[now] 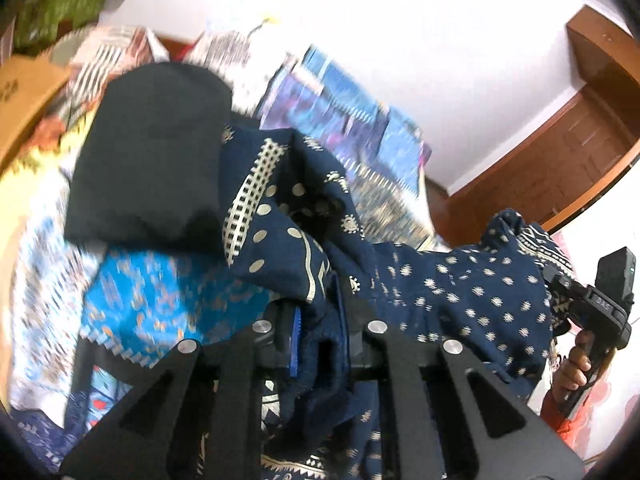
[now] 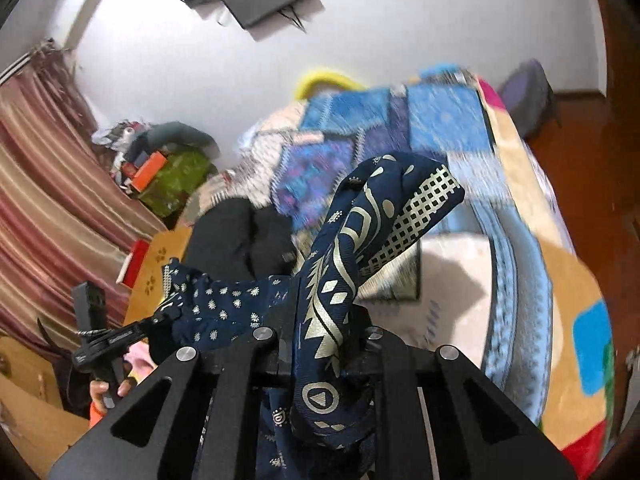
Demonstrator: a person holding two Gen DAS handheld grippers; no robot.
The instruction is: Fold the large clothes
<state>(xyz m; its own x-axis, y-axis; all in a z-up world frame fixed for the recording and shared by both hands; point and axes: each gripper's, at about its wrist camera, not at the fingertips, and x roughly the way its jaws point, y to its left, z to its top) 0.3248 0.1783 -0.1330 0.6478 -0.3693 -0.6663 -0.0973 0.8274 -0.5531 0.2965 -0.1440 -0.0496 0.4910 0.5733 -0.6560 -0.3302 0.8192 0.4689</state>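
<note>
**Soft navy garment held up between two grippers over the bed**

The bed [image 2: 532, 208], covered in a patchwork blanket of blue, purple and tan, carries everything; a black folded cloth [image 1: 148, 152] lies on it toward the far side, near the wall. Above the bed hangs the navy printed garment [image 1: 460, 292], slung in the air between both grippers and sagging in the middle. It looks light, thin and limp, likely to slide and bunch, so it is best taken at hems or corners and kept taut.

The left gripper [image 1: 316, 344] is pinching a thick bunch of the navy cloth between its fingers. The right gripper [image 2: 320, 344] is likewise pressed onto a rolled band of the garment's gold-printed border, which loops up over it. Both holds take wadded fabric, not a clean edge, so regripping may be needed before folding.
</note>
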